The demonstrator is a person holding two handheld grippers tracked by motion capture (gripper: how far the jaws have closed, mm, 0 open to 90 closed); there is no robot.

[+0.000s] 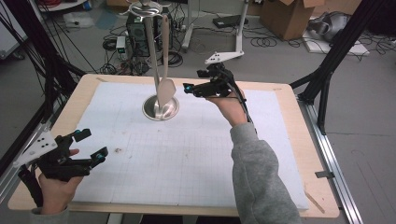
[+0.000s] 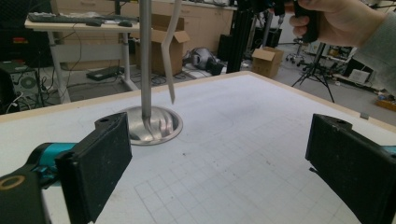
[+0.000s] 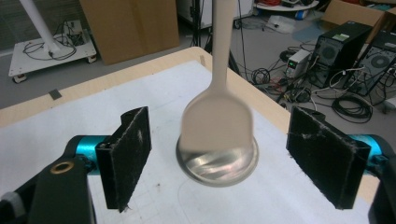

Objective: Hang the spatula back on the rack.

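1. My left gripper (image 1: pixel 88 145) sits at the near left corner of the desk (image 1: pixel 303 140), jaws wide apart, nothing between them, over the white grid mat (image 1: pixel 187 154).
2. My right gripper (image 1: pixel 192 87) is farther out, right of centre, held above the mat and pointing left at the spatula (image 1: pixel 166 88). Jaws are open and not touching anything.
3. In the right gripper view the spatula blade (image 3: pixel 217 123) hangs in the gap between my jaws but beyond them, blurred, clear of both pads.
4. The spatula hangs from the top of a metal stand (image 1: pixel 150 42), its blade just above the stand's round base (image 1: pixel 160 108) on the mat's far middle.
5. Beyond the desk: floor with cables (image 1: pixel 261 41), PC tower (image 1: pixel 136 32), cardboard box (image 1: pixel 287 16).
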